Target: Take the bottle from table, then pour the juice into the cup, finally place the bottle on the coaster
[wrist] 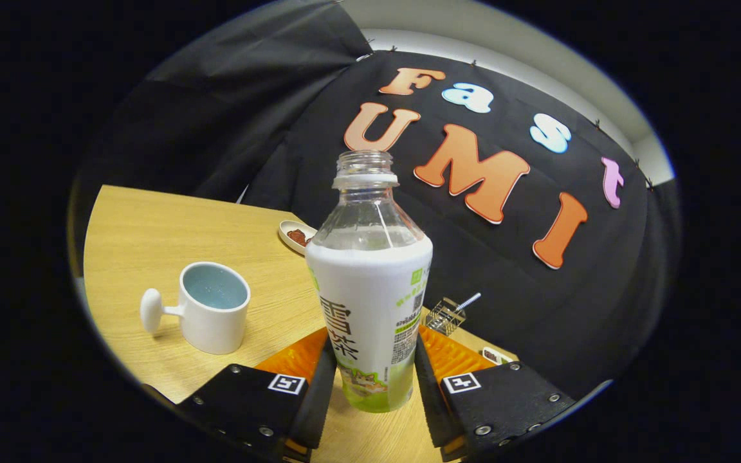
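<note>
Clear plastic forms the upper part of the uncapped bottle (370, 283) that stands between the two fingers of my claw (370, 386). Its neck is bare and threaded, with a pale ring just under the open mouth. Below the sloping shoulder a white wrap label covers the body, printed with dark characters and green patches, and it turns pale green near the base. I cannot tell how much liquid is inside.

Its long axis runs straight up and down, mouth pointing upward toward the booth wall, base toward the desk (145, 238). It leans only very slightly, if at all. The base sits low between my fingers, and I cannot tell whether it rests on the light wooden desk or is lifted just clear of it.

Both fingers of my claw press against the lower label, one on each side, so I am pinching the bottle.

Off to the left of the bottle, near it but apart, stands a white ceramic cup (211, 307) with a pale blue inside and a round knob handle pointing left; it is upright. Beyond the bottle, by the desk's far edge, lies a small pale dish (293, 235) holding something reddish brown. Right of the bottle sits a small wire basket (446, 316) with a handle.
</note>
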